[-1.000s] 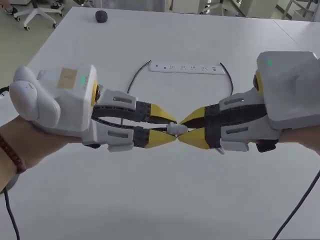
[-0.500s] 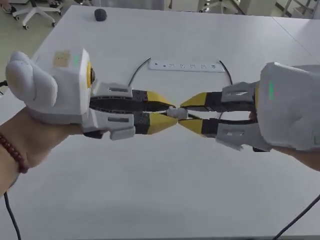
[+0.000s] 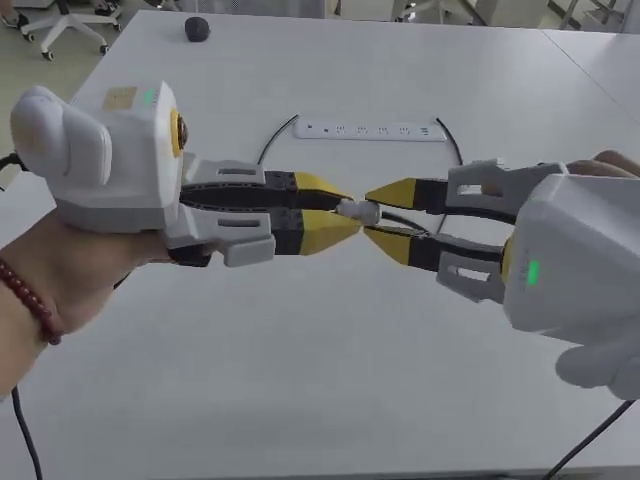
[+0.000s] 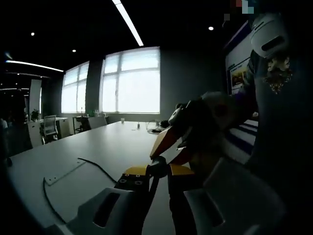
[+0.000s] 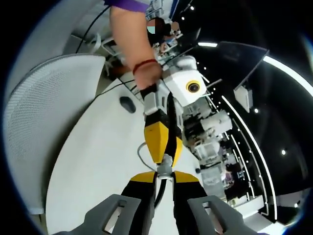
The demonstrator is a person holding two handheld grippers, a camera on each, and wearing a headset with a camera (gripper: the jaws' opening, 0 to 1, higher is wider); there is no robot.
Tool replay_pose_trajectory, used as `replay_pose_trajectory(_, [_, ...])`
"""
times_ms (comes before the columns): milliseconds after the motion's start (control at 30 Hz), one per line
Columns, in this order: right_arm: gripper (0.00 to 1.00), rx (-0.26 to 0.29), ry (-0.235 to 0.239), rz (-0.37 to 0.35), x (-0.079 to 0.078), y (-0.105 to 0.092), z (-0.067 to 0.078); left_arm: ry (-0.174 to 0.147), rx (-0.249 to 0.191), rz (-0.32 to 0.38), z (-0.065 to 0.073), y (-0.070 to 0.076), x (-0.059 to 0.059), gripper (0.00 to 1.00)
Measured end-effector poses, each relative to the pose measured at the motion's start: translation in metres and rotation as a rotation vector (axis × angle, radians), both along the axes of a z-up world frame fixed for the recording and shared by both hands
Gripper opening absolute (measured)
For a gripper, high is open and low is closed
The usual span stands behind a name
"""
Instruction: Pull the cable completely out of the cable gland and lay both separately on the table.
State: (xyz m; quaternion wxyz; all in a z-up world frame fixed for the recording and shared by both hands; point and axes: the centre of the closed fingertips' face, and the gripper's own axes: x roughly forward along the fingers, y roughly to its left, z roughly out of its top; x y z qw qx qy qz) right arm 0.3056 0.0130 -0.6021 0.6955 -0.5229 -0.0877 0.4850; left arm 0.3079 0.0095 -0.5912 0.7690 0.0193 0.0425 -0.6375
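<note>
A small whitish cable gland [image 3: 357, 211] hangs above the white table [image 3: 300, 380], held between the two grippers, which meet tip to tip. My left gripper [image 3: 340, 212] comes in from the left and is shut on the gland. From the right, my right gripper [image 3: 370, 214] has its yellow tips closed on the black cable [image 3: 402, 222], which runs back between its jaws. In the right gripper view the gland [image 5: 166, 166] sits just beyond the right gripper [image 5: 165, 177], and the cable [image 5: 158, 192] drops between the jaws. The left gripper view shows the left gripper [image 4: 157, 170] with the gland [image 4: 157, 165], dark, at its tips.
A white power strip [image 3: 372, 131] with a black cord [image 3: 270, 148] lies on the table behind the grippers. A dark round object [image 3: 197, 29] sits at the far left corner. Office chairs [image 3: 60, 25] stand beyond that edge. A black lead [image 3: 590, 440] crosses the near right corner.
The meeting point of the grippers has moved further from me. The right gripper has rolled so its body now hangs lower right. The left gripper's body has lifted slightly. Both keep their hold.
</note>
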Motion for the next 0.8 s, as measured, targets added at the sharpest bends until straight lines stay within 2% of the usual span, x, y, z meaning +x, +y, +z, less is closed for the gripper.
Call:
replay_pose_trajectory(33, [0.07,-0.008,-0.036,0.002,0.0007,-0.0003,0.0017,0.010,-0.007,0.003,0.0008,-0.0002,0.0005,0.15])
replay_pose_trajectory(100, [0.07,-0.011,-0.032,0.003,0.0003,-0.0002,0.0020,0.026,-0.016,0.002,0.0015,-0.0003,0.0007,0.15])
replay_pose_trajectory(267, [0.07,-0.021,-0.067,0.008,0.0014,-0.0012,0.0048,0.056,-0.033,0.005,0.0042,-0.0014,0.0018,0.15])
replay_pose_trajectory(300, [0.07,-0.023,-0.070,0.008,0.0017,-0.0013,0.0051,0.047,-0.033,0.006,0.0045,-0.0016,0.0018,0.15])
replay_pose_trajectory(367, [0.07,-0.028,-0.086,0.009,0.0020,-0.0015,0.0064,0.058,-0.037,0.008,0.0053,-0.0020,0.0023,0.15])
replay_pose_trajectory(533, [0.07,-0.052,-0.125,0.016,0.0014,-0.0014,0.0069,0.058,-0.033,0.010,0.0053,-0.0027,0.0031,0.15])
replay_pose_trajectory(800, [0.08,-0.063,-0.125,0.018,0.0010,-0.0020,0.0062,0.049,-0.022,0.013,0.0029,-0.0037,0.0038,0.15])
